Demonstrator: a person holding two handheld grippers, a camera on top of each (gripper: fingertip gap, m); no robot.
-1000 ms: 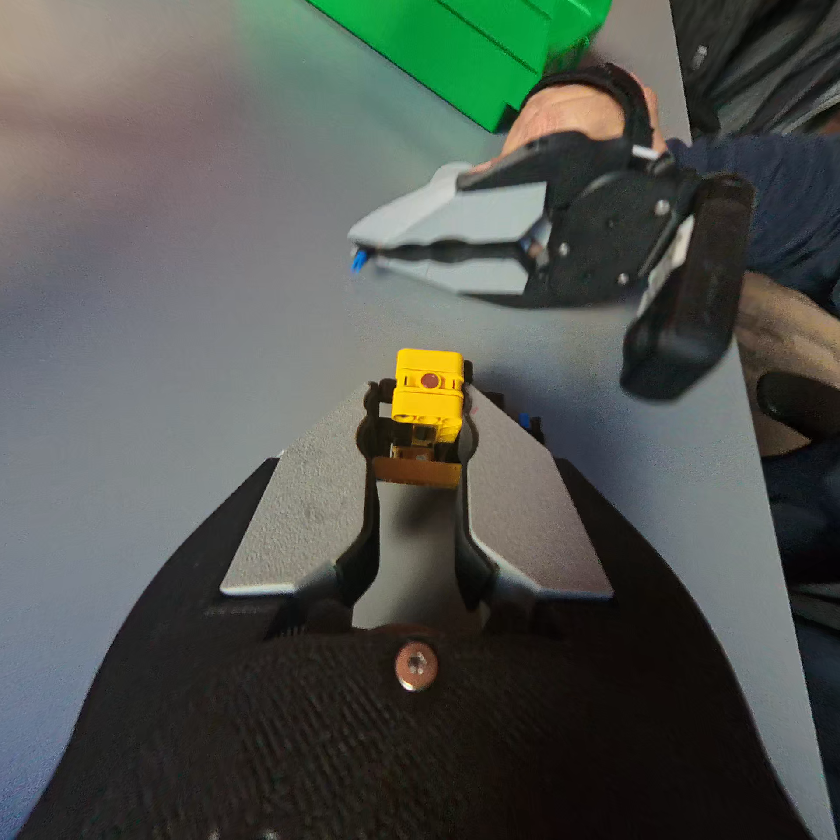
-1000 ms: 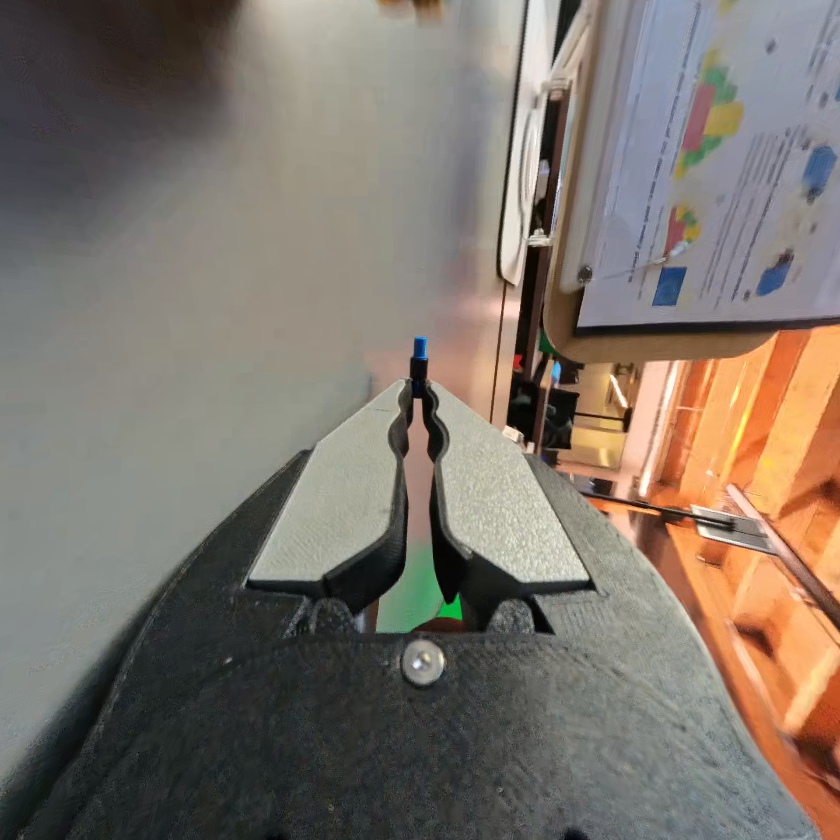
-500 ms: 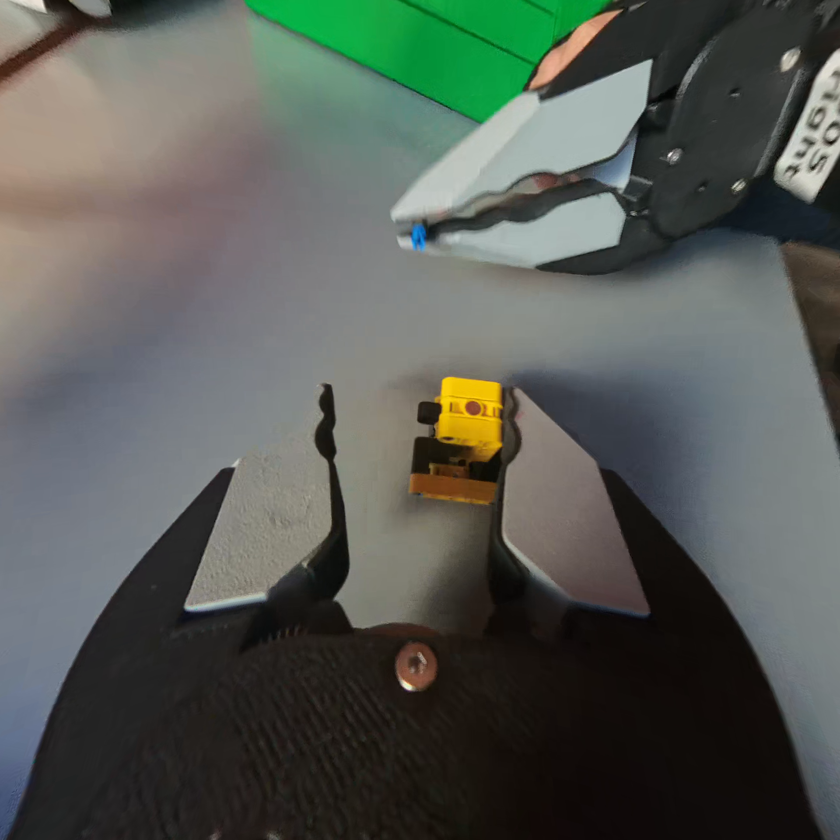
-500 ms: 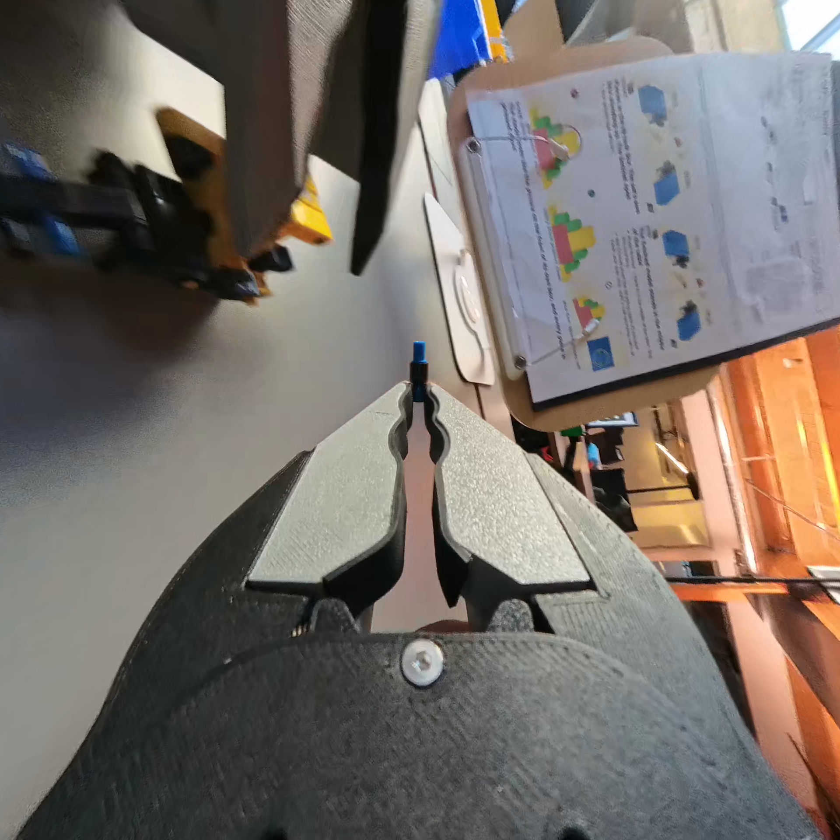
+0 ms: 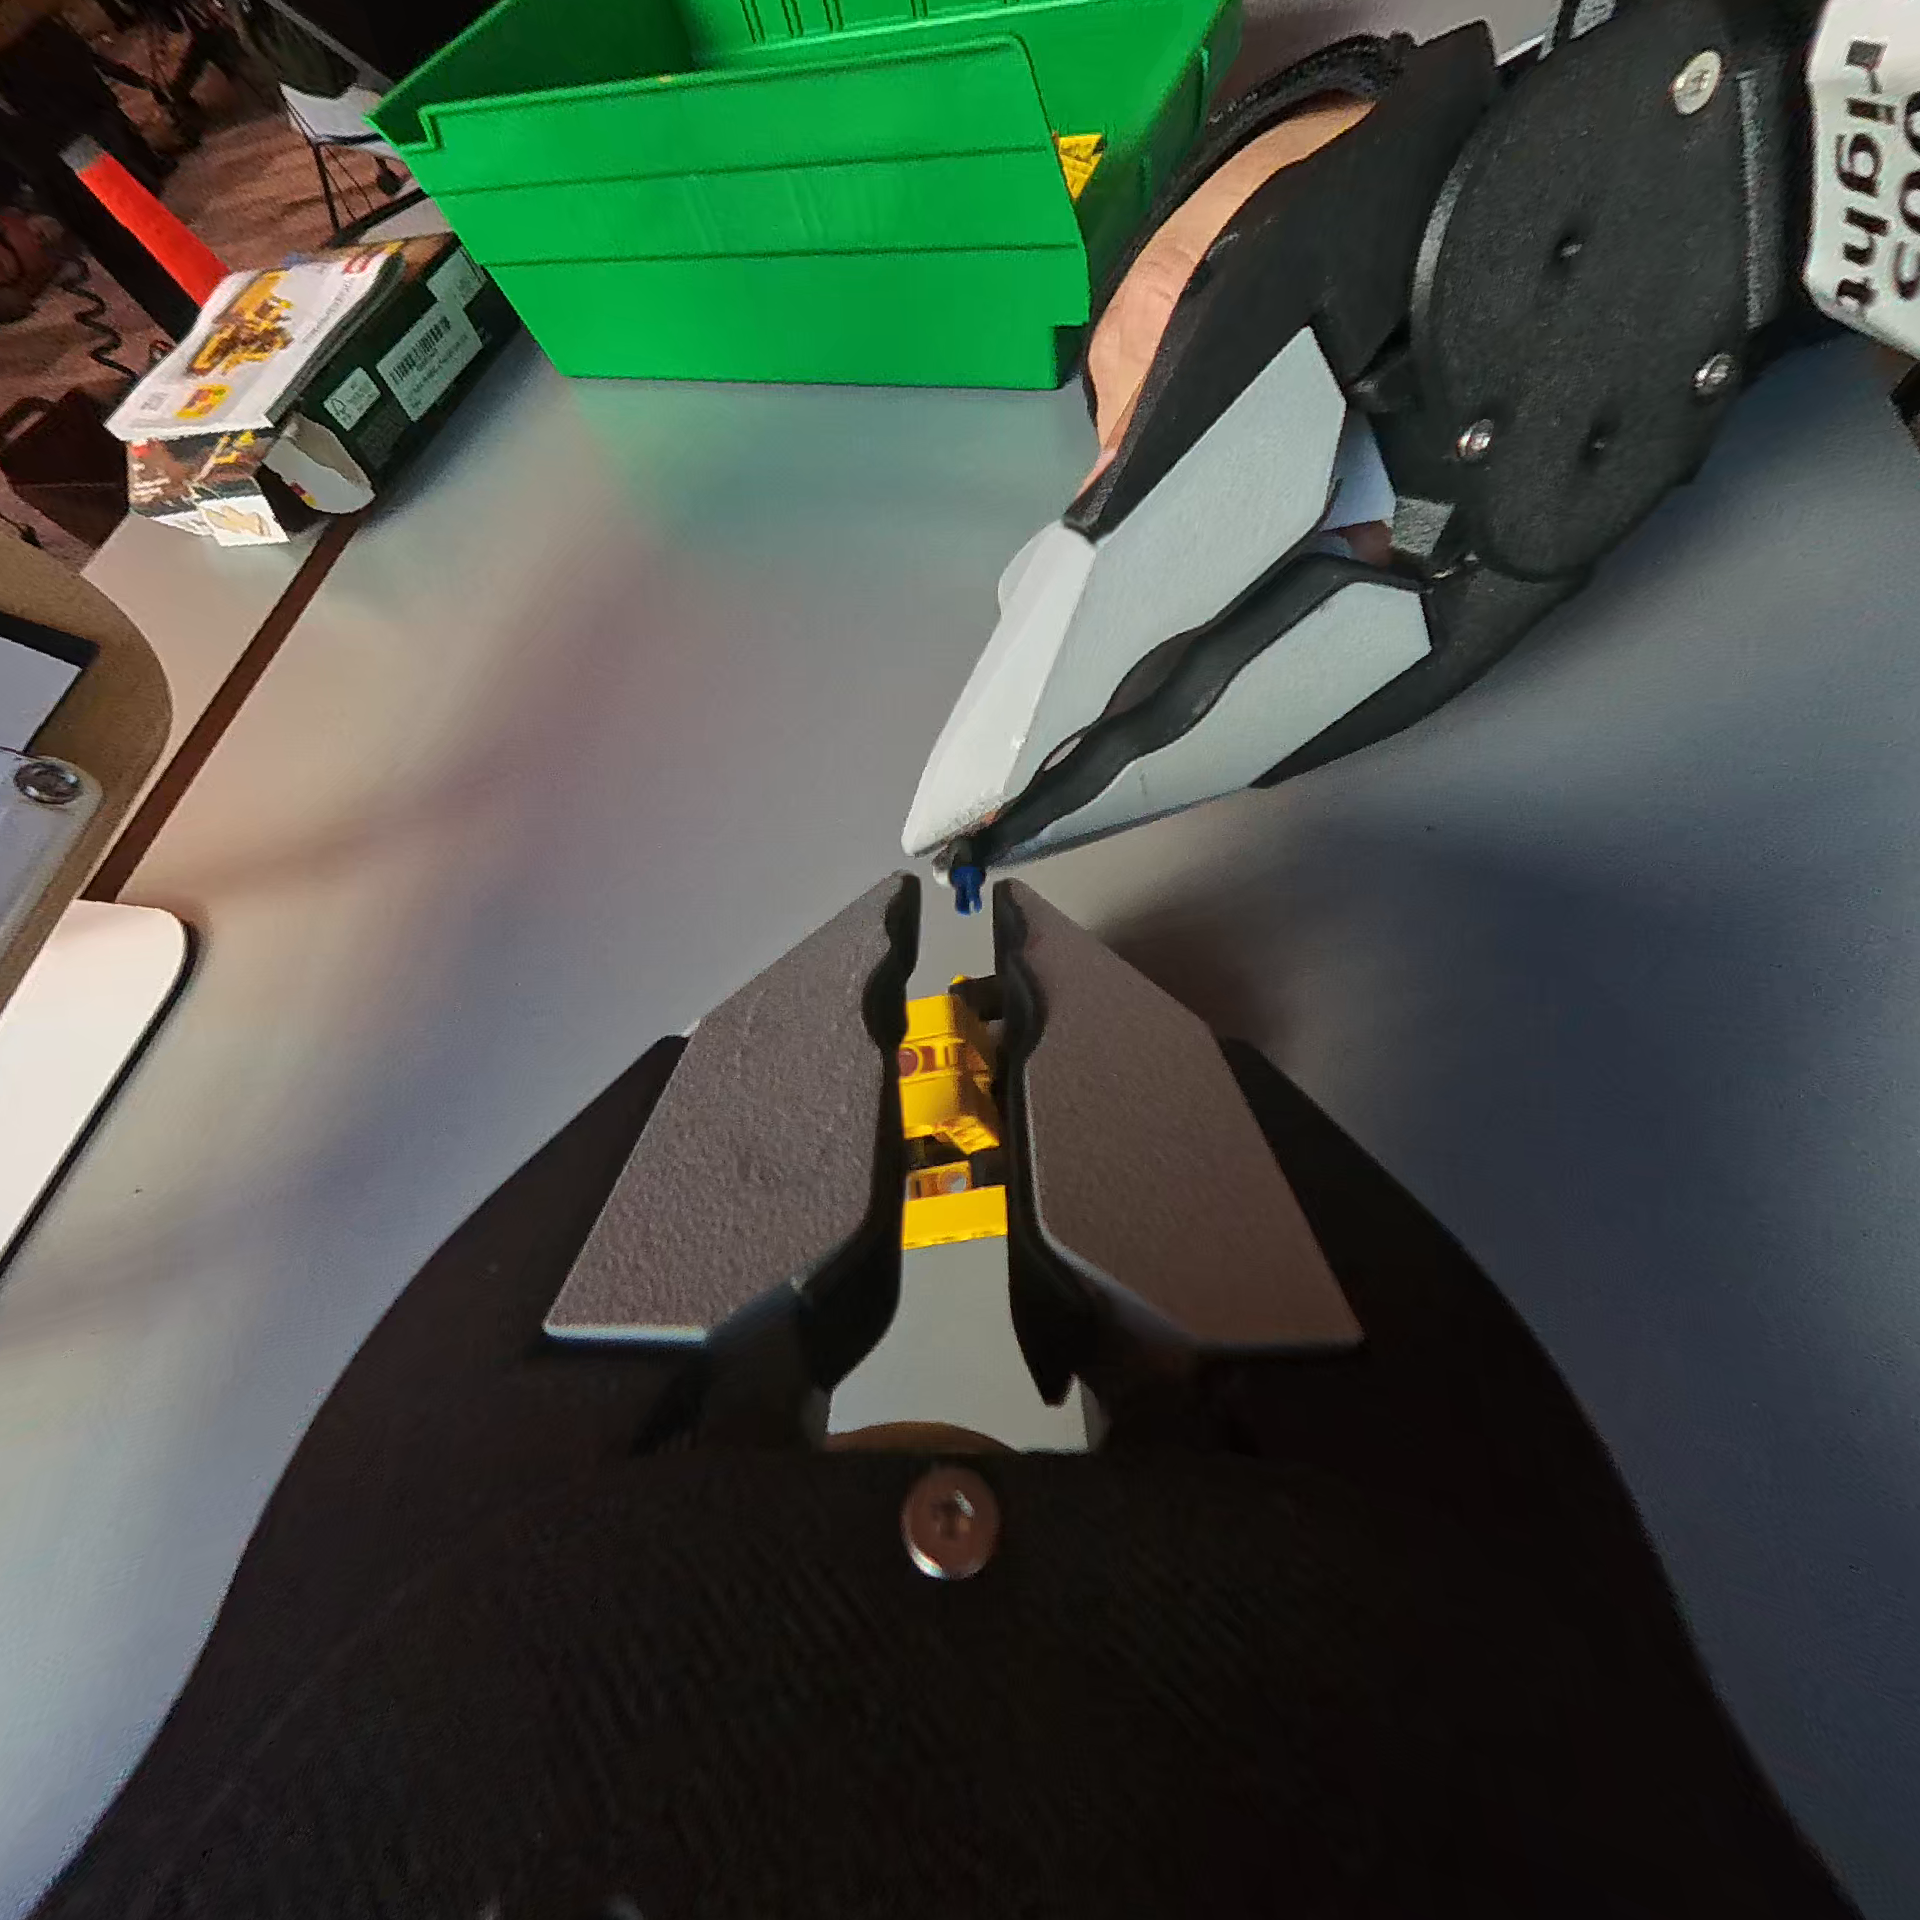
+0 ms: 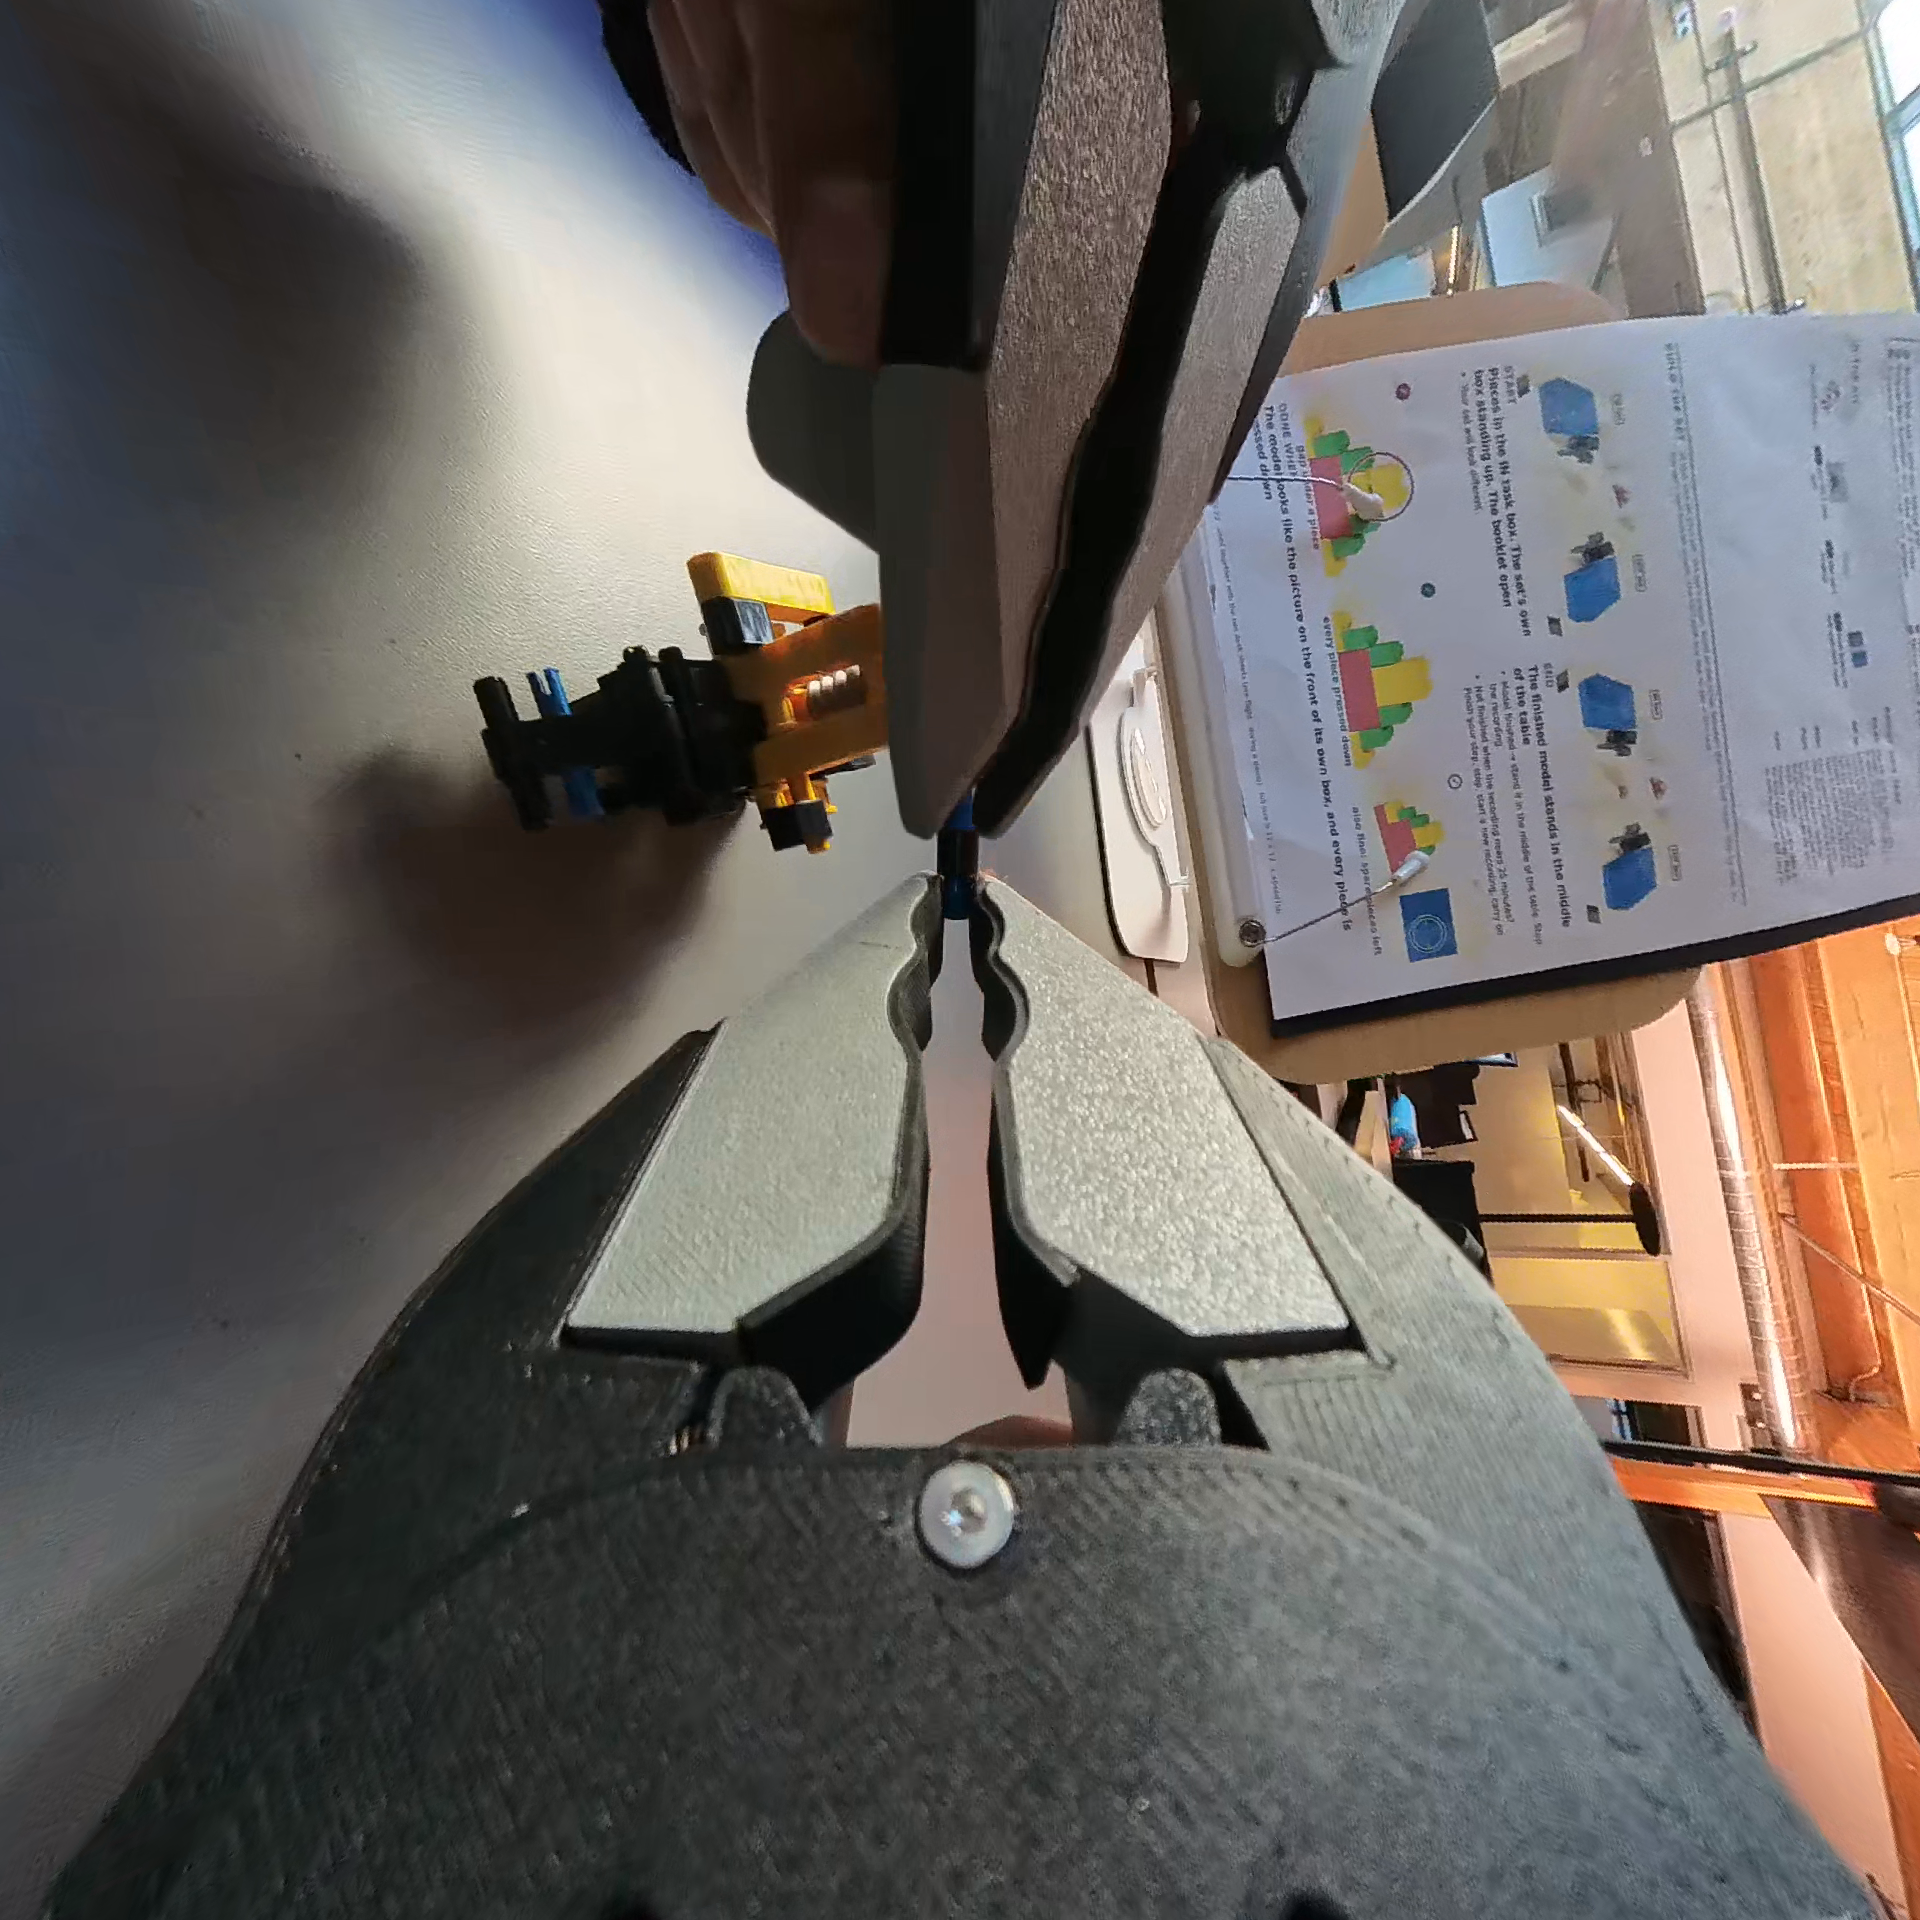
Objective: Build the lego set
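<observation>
Here the right claw [image 6: 958, 902] pinches a blue pin [image 5: 966, 886], apparently touching the narrowly parted left claw [image 5: 956, 902].

Bin [image 5: 790, 218] behind on table [image 5: 540, 707], box [image 5: 312, 364] to its left, model [image 5: 951, 1101] in front

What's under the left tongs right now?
Through the gap in the left tongs, the yellow-and-black lego model on the grey table. Only a strip shows there; the fingers cover the rest. The right wrist view shows its black end sticking out beside them.
</observation>
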